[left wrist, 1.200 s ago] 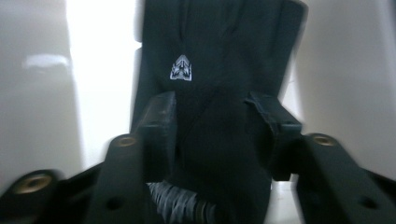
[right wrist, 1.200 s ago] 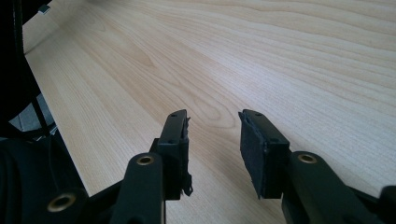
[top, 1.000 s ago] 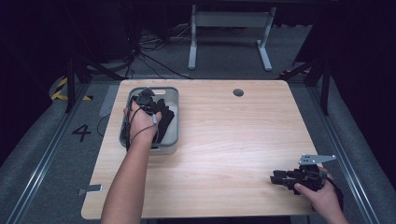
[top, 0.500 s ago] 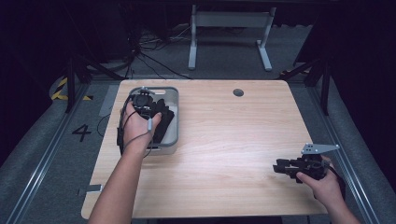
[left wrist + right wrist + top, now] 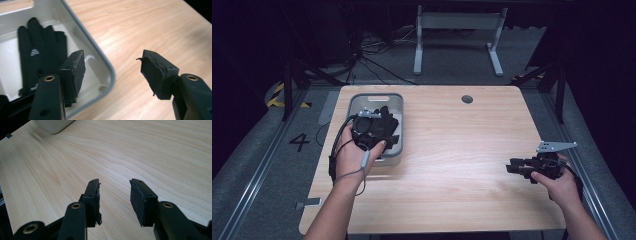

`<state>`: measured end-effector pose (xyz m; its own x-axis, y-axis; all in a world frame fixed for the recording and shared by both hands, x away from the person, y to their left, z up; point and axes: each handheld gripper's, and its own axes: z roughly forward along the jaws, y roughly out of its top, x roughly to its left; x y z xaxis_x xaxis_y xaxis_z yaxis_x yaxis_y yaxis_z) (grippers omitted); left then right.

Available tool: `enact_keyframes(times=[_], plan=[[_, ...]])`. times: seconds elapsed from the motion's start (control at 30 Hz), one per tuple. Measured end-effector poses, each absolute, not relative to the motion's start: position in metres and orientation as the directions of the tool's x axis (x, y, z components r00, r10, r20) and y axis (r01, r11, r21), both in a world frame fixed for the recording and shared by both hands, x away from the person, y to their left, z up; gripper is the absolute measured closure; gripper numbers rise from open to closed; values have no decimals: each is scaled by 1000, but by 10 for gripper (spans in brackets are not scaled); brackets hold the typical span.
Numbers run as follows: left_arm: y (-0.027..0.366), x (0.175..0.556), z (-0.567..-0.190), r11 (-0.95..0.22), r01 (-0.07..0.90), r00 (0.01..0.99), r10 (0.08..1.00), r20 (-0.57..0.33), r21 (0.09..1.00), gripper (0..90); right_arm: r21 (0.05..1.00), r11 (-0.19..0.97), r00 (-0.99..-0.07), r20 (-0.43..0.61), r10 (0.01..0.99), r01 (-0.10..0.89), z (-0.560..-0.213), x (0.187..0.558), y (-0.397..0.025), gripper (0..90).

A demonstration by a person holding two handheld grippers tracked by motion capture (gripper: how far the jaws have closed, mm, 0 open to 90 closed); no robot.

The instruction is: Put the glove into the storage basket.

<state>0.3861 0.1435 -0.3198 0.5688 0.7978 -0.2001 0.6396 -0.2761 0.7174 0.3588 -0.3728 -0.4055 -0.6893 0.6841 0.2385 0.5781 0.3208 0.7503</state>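
Hovering wide open and empty over the near rim of the grey plastic bin (image 5: pixel 105 67), the left claw (image 5: pixel 112 72) stood nearest the black fabric glove (image 5: pixel 41 52), lying lengthwise inside; the right claw (image 5: pixel 113 195), moderately parted, idled across the wooden tabletop (image 5: pixel 452 150).

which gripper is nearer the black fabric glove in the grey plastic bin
Left. The left gripper hangs open over the grey plastic bin's rim beside the black fabric glove; the right gripper is across the table.

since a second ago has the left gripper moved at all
Yes. The left gripper has pulled back toward the person, from deep over the grey bin to its near end.
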Motion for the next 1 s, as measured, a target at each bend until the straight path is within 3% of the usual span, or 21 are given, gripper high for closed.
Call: enact_keyframes(times=[0.47,1.0], plan=[[140,343,-339,-316,597,674,696,-248,737,377,742,325,-692,249,678,586,-411,355,-378,602],[127,319,-384,-408,569,738,636,-225,713,368,732,331,-689,253,679,595,-418,348,-381,603]])
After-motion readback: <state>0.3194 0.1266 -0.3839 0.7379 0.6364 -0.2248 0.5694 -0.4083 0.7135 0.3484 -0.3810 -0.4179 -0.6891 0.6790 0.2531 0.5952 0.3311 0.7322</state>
